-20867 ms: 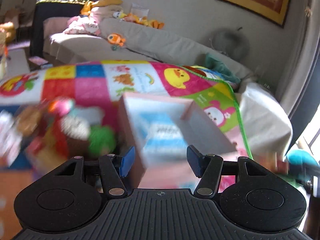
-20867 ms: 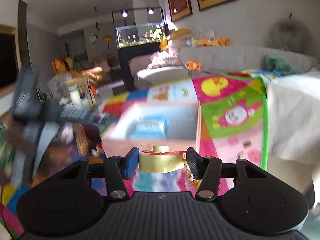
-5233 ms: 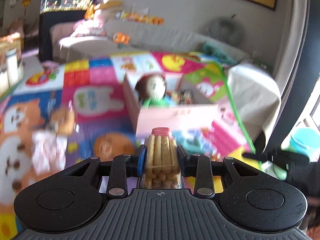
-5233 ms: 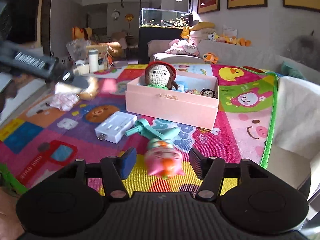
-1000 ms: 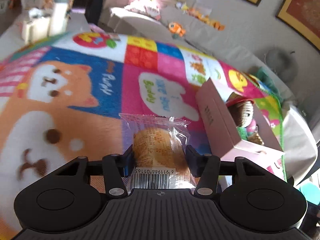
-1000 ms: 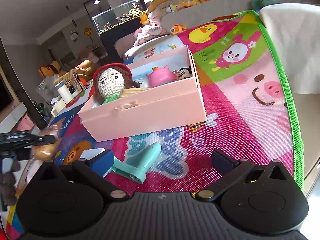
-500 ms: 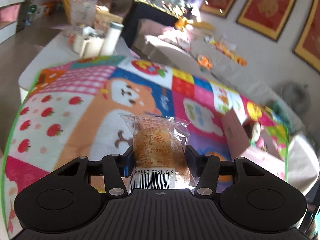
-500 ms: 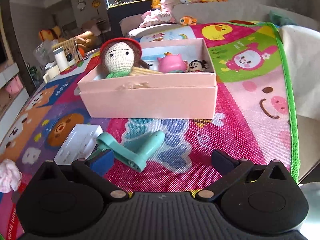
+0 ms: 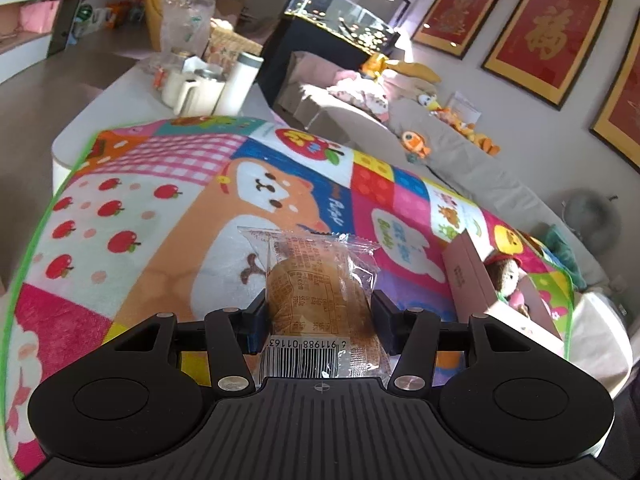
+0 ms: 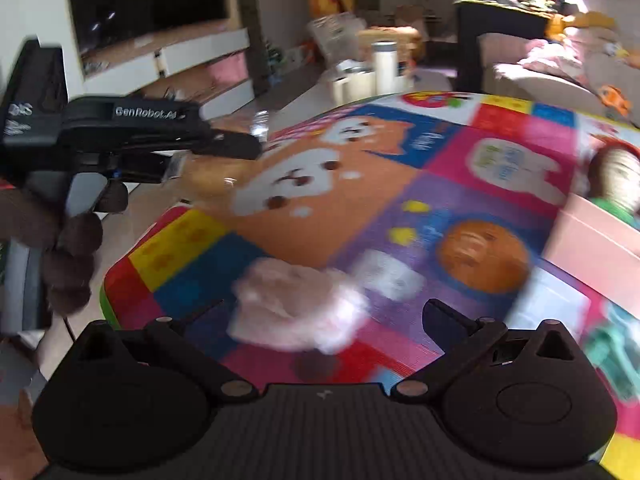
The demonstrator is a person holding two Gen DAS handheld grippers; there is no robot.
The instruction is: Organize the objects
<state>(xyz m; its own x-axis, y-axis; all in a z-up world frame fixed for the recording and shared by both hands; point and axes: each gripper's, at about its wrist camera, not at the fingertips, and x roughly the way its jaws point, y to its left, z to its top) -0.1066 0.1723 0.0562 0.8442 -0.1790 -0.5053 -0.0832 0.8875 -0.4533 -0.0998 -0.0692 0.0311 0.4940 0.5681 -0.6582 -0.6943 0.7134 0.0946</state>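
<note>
My left gripper (image 9: pixel 318 314) pinches a wrapped bun (image 9: pixel 320 300) between its pads, held above the play mat (image 9: pixel 160 208), well apart from the pink box (image 9: pixel 472 280) at the mat's right. In that box I see a crocheted doll (image 9: pixel 506 276) and something pink beside it, too small to name. My right gripper (image 10: pixel 320 316) has its jaws closing around a blurred pink-white fluffy thing (image 10: pixel 296 308) lying on the mat, pads not yet touching it.

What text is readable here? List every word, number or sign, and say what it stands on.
"6 911988 01163": barcode on the wrapped bun, shut in the left gripper.
"GenRobot.AI": side of the left gripper, right wrist view.
"Puppy": play mat, beside the dog.
Gold character: red framed picture.
Bun's fine print, pink box label: too small.
</note>
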